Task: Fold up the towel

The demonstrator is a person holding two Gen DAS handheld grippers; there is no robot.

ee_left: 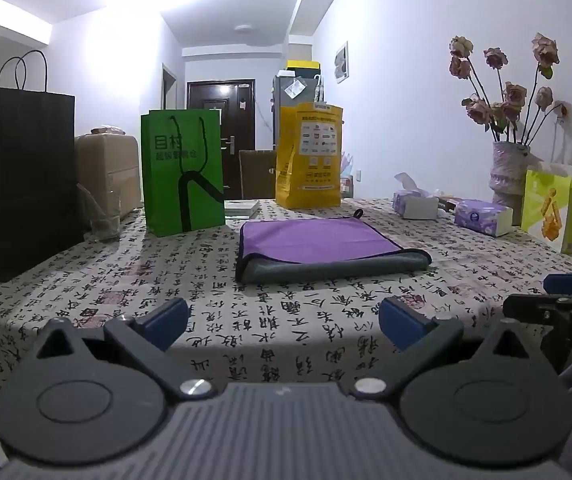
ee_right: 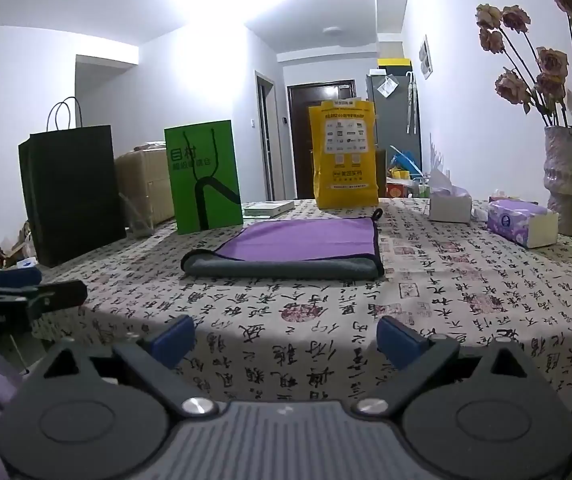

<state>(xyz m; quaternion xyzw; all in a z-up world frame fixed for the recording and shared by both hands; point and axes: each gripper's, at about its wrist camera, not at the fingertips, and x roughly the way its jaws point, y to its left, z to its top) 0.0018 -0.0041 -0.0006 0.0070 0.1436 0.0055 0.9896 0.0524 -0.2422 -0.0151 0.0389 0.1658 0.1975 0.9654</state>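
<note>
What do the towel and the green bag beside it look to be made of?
Towel: soft cloth, probably microfibre; purple face, plush matte grey underside, dark stitched edging, rounded fold. Green bag: stiff paper, probably coated; it stands upright with crisp flat faces and cord handles.

Each camera sits just behind and above its own tongs, low at the near edge of the bench (ee_left: 85, 280), and faces forward along the fingers across the bench top toward the far wall and door.

The left tongs (ee_left: 283, 316) view stands left of the right tongs (ee_right: 286, 336) view; each catches the other tongs at its inner edge.

Both views share the folded towel (ee_left: 318, 240) ahead of the tongs at middle distance, and the bags beyond it.
</note>
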